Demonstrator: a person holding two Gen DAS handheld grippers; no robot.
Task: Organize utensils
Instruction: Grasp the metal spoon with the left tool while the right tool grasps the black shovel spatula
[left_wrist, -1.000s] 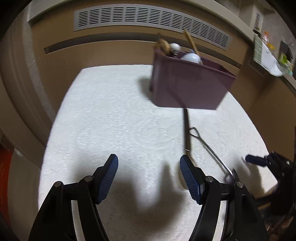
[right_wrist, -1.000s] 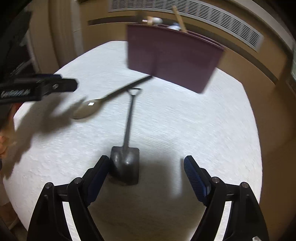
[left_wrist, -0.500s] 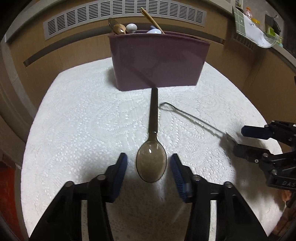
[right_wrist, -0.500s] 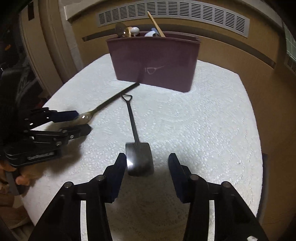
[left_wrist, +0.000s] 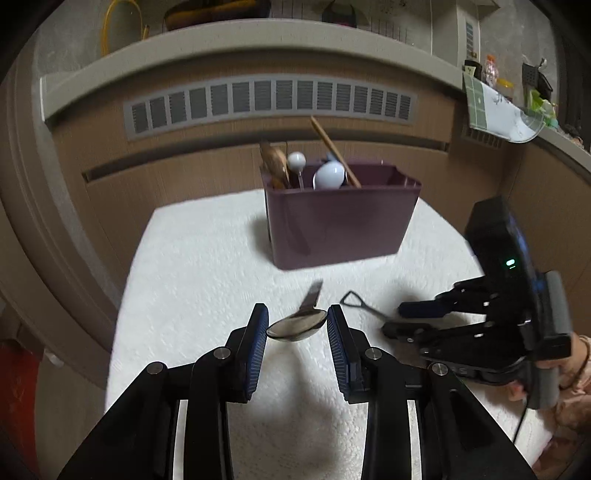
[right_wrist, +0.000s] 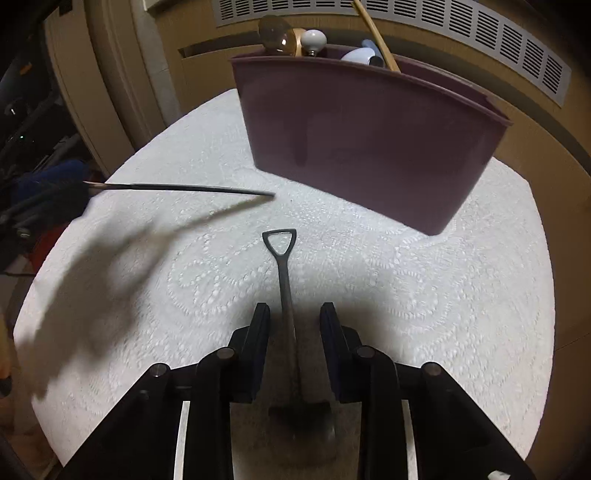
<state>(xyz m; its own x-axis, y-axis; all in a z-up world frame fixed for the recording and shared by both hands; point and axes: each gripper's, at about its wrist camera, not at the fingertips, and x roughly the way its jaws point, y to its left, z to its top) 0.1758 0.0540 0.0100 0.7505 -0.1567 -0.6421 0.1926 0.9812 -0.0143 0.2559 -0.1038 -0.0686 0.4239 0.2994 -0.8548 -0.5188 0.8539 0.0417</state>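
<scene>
My left gripper (left_wrist: 297, 325) grips the bowl of a dark spoon (left_wrist: 295, 328), its jaws still closing. The spoon is lifted: in the right wrist view its handle (right_wrist: 184, 188) hangs over its shadow. A small shovel-shaped spoon (right_wrist: 284, 273) lies on the white lace cloth (right_wrist: 424, 295). My right gripper (right_wrist: 294, 325) straddles its thin handle, jaws closing, with a gap on each side. The blade lies farther back between the fingers. The left wrist view has the right gripper (left_wrist: 393, 317) at the right. A purple bin (left_wrist: 340, 221) stands at the back.
The purple bin (right_wrist: 369, 140) holds a wooden spoon (left_wrist: 275, 162), white utensils (left_wrist: 328, 175) and a chopstick (left_wrist: 334, 149). A wood panel with a vent grille (left_wrist: 269, 101) rises behind the table. A person's hand (left_wrist: 569, 369) holds the right gripper.
The left jaws closed on the spoon's bowl and raised it off the cloth. The right jaws narrowed and slid forward from the shovel spoon's blade to its handle.
</scene>
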